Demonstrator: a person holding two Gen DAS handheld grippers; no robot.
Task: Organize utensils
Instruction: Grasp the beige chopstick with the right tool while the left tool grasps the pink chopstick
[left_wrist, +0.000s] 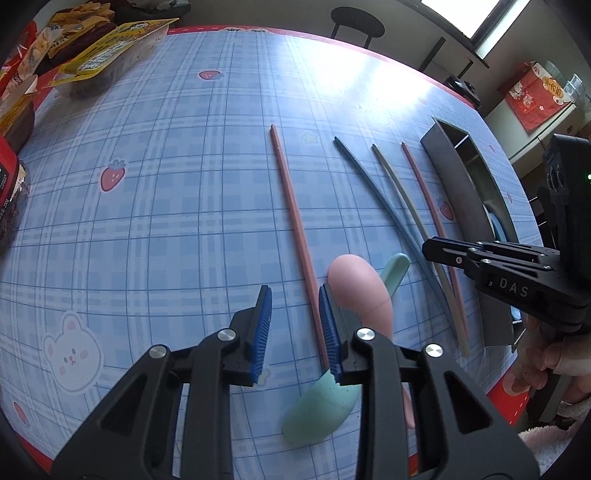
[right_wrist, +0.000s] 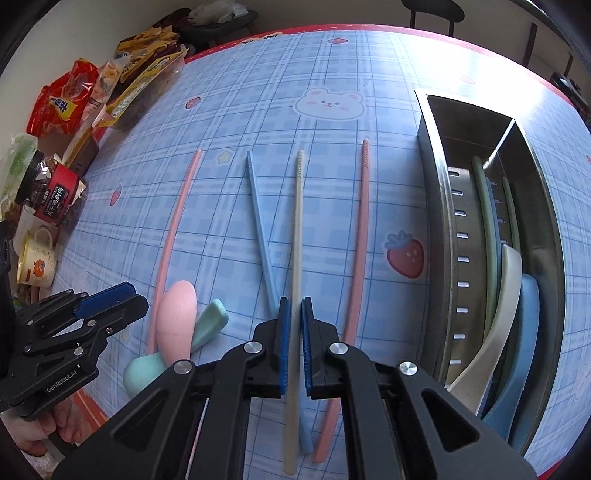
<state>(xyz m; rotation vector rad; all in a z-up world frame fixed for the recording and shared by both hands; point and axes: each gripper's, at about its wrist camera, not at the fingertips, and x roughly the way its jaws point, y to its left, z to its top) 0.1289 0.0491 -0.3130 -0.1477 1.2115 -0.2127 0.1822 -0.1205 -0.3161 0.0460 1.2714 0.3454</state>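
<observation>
Right gripper (right_wrist: 294, 347) straddles the cream chopstick (right_wrist: 295, 280), its jaws narrowed around it with slivers of gap showing, so it seems not yet pinched. Just right stands the steel utensil caddy (right_wrist: 439, 206), already holding spoons. Left gripper (left_wrist: 295, 325) hangs spread over the far-left pink chopstick (left_wrist: 295, 221), beside the pink spoon (left_wrist: 364, 291). Likely risk: the blue chopstick (right_wrist: 260, 229) crosses under the cream one near its base, so lifting could drag it along.

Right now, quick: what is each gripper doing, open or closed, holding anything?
Left gripper: open, empty, above the left pink plastic chopstick.
Right gripper: fingers nearly closed around the beige plastic chopstick; firm grip cannot be told.
</observation>
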